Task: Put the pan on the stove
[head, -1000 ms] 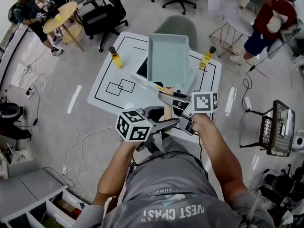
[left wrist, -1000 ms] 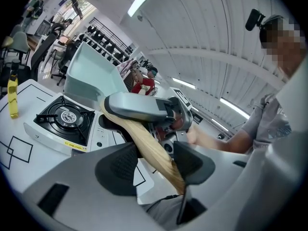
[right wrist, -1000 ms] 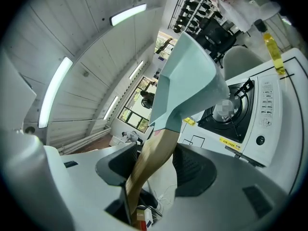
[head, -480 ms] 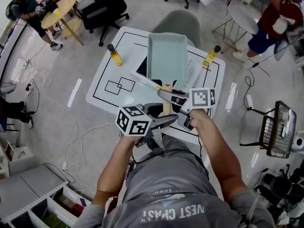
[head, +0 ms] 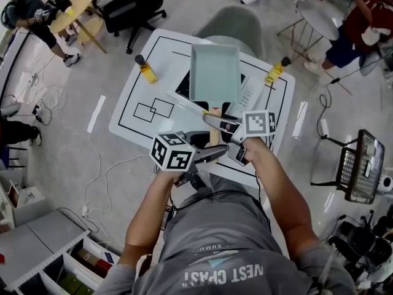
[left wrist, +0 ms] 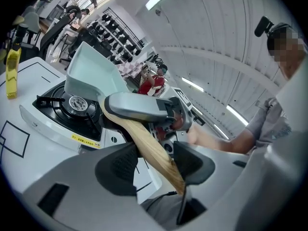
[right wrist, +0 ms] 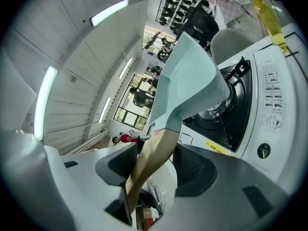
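A pale teal rectangular pan [head: 215,72] with a wooden handle [head: 214,134] hangs in the air, tilted, over a portable gas stove [head: 184,86] on the white table [head: 132,97]. My left gripper [head: 215,155] comes in from the left and is shut on the handle near its end. My right gripper [head: 212,123] comes from the right and is shut on the handle closer to the pan. The left gripper view shows the handle [left wrist: 149,148] between the pads, with the pan [left wrist: 94,73] above the burner [left wrist: 74,102]. The right gripper view shows the pan [right wrist: 192,85] over the stove [right wrist: 231,109].
Two yellow bottles [head: 147,69] [head: 276,70] stand on the table to the left and right of the stove. Black outlined rectangles [head: 153,110] mark the table's left part. A grey chair [head: 233,29] sits behind the table. People and office chairs fill the room's edges.
Both grippers and the pan have sunk closer to the stove and rolled a little. The grip on the handle is unchanged.
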{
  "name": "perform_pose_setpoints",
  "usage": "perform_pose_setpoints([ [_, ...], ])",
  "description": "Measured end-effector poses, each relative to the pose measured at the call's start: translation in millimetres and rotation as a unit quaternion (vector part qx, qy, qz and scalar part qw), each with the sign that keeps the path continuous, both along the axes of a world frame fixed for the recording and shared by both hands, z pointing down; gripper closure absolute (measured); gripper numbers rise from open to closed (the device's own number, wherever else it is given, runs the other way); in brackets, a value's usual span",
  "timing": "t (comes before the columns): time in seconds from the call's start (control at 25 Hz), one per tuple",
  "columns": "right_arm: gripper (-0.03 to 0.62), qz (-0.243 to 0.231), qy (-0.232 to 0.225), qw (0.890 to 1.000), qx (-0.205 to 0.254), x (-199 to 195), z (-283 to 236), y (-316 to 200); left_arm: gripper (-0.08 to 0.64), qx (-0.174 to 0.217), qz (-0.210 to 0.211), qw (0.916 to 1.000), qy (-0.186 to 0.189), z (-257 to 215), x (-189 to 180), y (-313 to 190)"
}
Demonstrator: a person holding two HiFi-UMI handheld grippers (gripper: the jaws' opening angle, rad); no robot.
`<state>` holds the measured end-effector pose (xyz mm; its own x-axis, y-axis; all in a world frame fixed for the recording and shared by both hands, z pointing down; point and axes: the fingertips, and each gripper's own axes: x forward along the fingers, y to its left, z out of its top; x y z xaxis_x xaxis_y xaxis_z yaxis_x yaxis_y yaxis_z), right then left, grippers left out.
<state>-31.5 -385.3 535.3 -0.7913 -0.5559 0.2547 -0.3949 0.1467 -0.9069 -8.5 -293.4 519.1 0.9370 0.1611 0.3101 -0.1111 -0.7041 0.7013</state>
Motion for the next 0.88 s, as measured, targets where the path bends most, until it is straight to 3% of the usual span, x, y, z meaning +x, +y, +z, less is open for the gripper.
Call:
perform_pose_setpoints([
  [0.88,0.350,0.000,-0.005,0.999,-0.053,3,65,-19,0.334,-0.059,0.002,0.9982,-0.013,55,3,-21],
])
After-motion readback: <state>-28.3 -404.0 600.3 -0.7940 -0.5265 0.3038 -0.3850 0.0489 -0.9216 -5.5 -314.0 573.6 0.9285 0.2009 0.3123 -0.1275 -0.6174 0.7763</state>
